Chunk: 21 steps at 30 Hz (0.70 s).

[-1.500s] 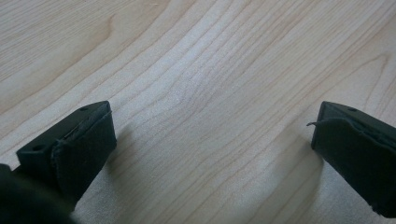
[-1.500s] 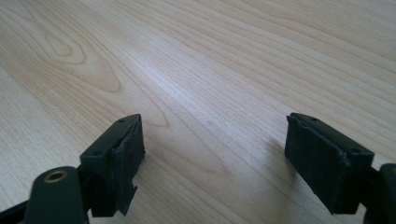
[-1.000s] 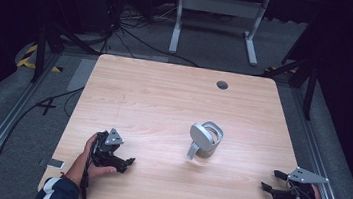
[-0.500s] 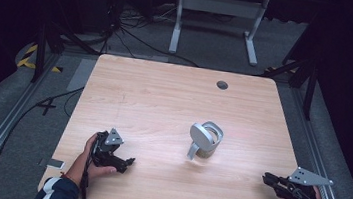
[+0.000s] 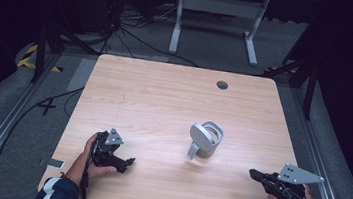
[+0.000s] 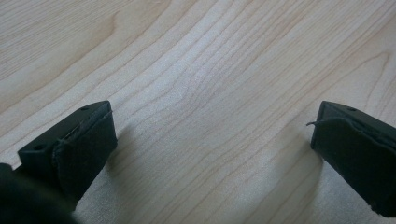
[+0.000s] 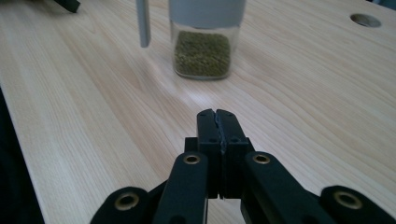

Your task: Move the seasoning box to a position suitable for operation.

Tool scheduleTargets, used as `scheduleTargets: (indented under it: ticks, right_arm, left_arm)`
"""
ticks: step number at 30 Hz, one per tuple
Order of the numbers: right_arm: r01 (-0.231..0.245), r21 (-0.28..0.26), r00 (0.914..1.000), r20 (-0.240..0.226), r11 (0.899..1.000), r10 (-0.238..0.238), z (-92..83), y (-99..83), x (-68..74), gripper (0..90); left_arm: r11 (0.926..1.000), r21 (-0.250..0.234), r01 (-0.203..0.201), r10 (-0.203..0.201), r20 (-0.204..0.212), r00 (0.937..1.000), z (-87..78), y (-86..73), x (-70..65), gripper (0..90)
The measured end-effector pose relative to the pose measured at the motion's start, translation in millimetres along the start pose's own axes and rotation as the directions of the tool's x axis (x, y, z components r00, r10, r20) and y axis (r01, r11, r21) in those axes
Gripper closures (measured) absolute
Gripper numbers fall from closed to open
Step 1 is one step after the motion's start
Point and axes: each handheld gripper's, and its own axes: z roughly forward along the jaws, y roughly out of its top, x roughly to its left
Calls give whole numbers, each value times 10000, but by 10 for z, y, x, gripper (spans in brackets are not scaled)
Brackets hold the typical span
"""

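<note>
Right fingers (image 7: 217, 122) pressed together, empty, jar (image 7: 204, 46) straight ahead on the desk (image 5: 154, 97); left fingers (image 6: 84, 135) wide, empty, farther from the jar.

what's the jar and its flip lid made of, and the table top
Jar: clear glass or hard plastic, since the greenish grains inside show through; which one is unclear. Lid: matte grey, probably plastic, standing flipped open. Table top: pale wood or wood-look laminate, with visible grain lines and a soft sheen.
</note>
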Motion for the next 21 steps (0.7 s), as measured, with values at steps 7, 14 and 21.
scheduleTargets:
  ticks: [7, 14, 21]
  right_arm:
    - [433, 35, 9983, -387, 9991, -431, 123, 126, 131, 899]
    - [851, -210, 9946, -576, 9961, -862, 214, 313, 231, 899]
    - [1308, -540, 9878, -785, 9899, -1347, 302, 547, 338, 899]
  left_arm:
    - [10000, -37, 11, -11, 7, 10000, 3, -2, 0, 4]
    - [10000, 13, -14, 14, 27, 10000, -2, 1, 2, 4]
    - [10000, 13, 1, -1, 21, 10000, -1, 0, 1, 4]
